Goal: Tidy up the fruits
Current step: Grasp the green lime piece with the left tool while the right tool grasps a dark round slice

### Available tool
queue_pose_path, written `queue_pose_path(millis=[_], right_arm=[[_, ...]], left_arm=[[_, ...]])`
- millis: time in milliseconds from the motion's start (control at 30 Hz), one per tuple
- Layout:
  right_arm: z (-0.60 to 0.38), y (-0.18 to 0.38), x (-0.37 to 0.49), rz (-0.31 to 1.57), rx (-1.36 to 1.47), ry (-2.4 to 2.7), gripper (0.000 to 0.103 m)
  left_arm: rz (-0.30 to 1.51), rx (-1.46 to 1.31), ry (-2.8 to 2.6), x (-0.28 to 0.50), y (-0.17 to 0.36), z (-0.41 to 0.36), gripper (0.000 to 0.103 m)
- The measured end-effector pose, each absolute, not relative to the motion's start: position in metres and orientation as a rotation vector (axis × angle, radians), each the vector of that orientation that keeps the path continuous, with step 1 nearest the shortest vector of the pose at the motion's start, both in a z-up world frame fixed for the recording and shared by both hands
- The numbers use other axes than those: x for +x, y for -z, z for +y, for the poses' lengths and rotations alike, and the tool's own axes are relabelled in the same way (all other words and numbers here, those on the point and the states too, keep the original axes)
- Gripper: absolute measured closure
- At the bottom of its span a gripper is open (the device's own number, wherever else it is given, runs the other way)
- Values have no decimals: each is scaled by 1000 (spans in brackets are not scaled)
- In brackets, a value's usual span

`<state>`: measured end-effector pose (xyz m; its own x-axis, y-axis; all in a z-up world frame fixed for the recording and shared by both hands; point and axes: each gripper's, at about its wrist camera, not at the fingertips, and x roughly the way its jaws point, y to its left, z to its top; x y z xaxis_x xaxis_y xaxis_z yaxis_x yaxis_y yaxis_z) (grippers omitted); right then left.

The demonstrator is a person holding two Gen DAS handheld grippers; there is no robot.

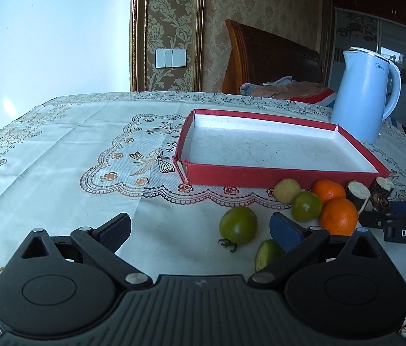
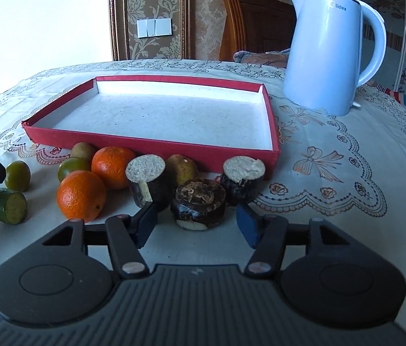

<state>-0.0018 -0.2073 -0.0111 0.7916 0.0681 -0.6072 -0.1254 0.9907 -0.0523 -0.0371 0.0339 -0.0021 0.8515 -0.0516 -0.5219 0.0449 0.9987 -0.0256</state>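
Both tongs gape wide, holding nothing; the left tongs hover near a green tomato, the right tongs by a dark round piece. The fruits sit on the counter just before the red tray; a kettle stands beyond.

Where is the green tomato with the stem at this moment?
In the left wrist view, the green tomato lies on the tablecloth, between the open fingers of the left gripper, in front of the red tray.
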Motion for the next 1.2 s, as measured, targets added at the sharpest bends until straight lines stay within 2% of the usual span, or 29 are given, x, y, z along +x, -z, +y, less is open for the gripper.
queue_pose_path(millis=[267, 467, 800, 833, 967, 1033, 1100, 1200], right_arm=[[-211, 10, -4, 637, -74, -106, 63], [-212, 10, -4, 636, -72, -107, 63], [-214, 10, -4, 639, -52, -112, 63], [-214, 10, -4, 639, -52, -113, 63], [-217, 10, -3, 638, -39, -117, 63], [-217, 10, -3, 638, -39, -117, 63], [-217, 10, -3, 638, -38, -118, 63], [-216, 10, -4, 636, -41, -118, 63]], left_arm=[[518, 117, 28, -58, -3, 4, 0], [496, 113, 81, -72, -7, -2, 0], [594, 143, 52, -47, 7, -22, 1], [592, 142, 44, -46, 7, -21, 4], [636, 116, 64, -44, 11, -17, 34], [660, 88, 86, -44, 14, -15, 41], [656, 68, 126, -46, 14, -14, 60], [650, 90, 140, -47, 14, -20, 66]])
